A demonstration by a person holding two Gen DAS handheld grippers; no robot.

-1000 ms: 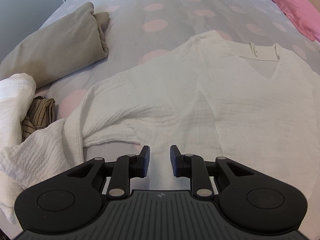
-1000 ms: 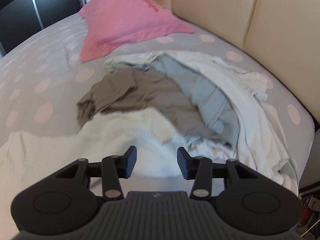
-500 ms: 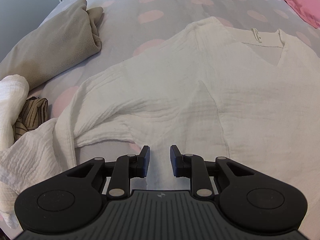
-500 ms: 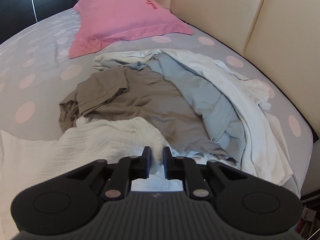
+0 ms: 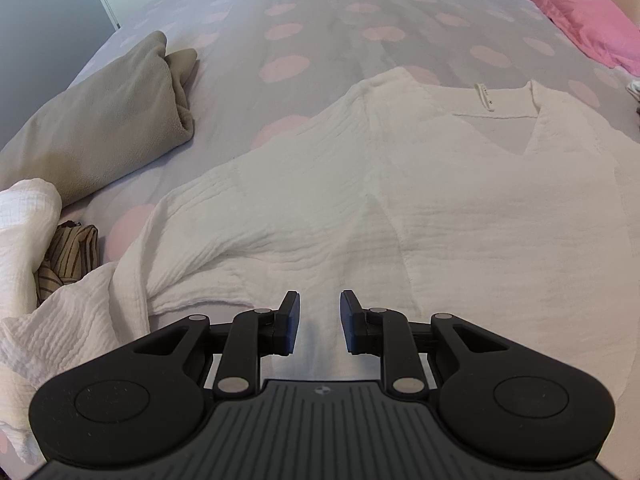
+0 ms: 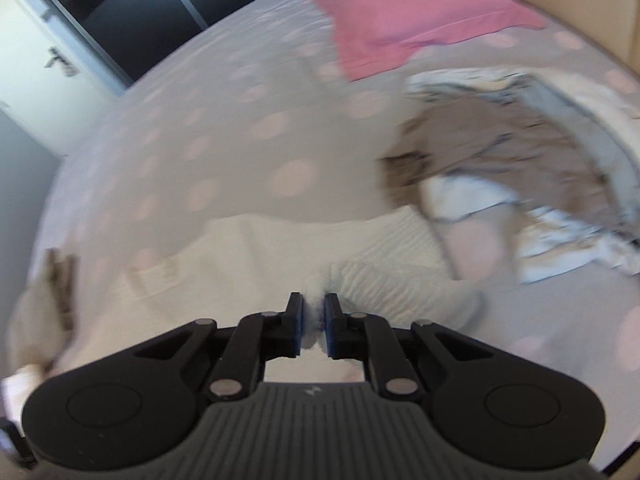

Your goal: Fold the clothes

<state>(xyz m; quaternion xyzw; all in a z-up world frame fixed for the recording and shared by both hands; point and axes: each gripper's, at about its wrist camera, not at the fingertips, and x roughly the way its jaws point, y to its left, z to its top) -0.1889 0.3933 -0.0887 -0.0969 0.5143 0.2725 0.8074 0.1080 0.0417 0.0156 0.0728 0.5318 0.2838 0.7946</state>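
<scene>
On a grey bedspread (image 5: 328,24) with pink dots, a white blouse (image 5: 460,208) lies flat, face up. Its V-neck is at the far end in the left wrist view and its hem is toward the camera, so its long axis runs straight away from the left gripper (image 5: 319,322). One sleeve (image 5: 224,248) stretches out to the left side of that view, across the axis, and ends among rumpled white cloth by a striped garment (image 5: 68,254).

The left gripper hovers over the near hem with its jaws partly apart. White fabric shows in the gap, but the pads do not appear to press on it, so it seems to hold nothing.

The right gripper (image 6: 313,326) has its jaws nearly together, pinching a bunched bit of the blouse (image 6: 400,284), likely the other sleeve or side edge. The right wrist view is blurred, so exactly which part is unclear. The rest of the blouse lies ahead and to the left of this gripper; a pile (image 6: 512,152) of brown, blue and white clothes lies to its right, near a pink pillow (image 6: 416,20).

Judging from this, the right hand is the one placed to carry its side inward across the long axis. The left is nearer the hem and the outstretched sleeve.

A folded beige garment (image 5: 104,116) rests apart, far left.
</scene>
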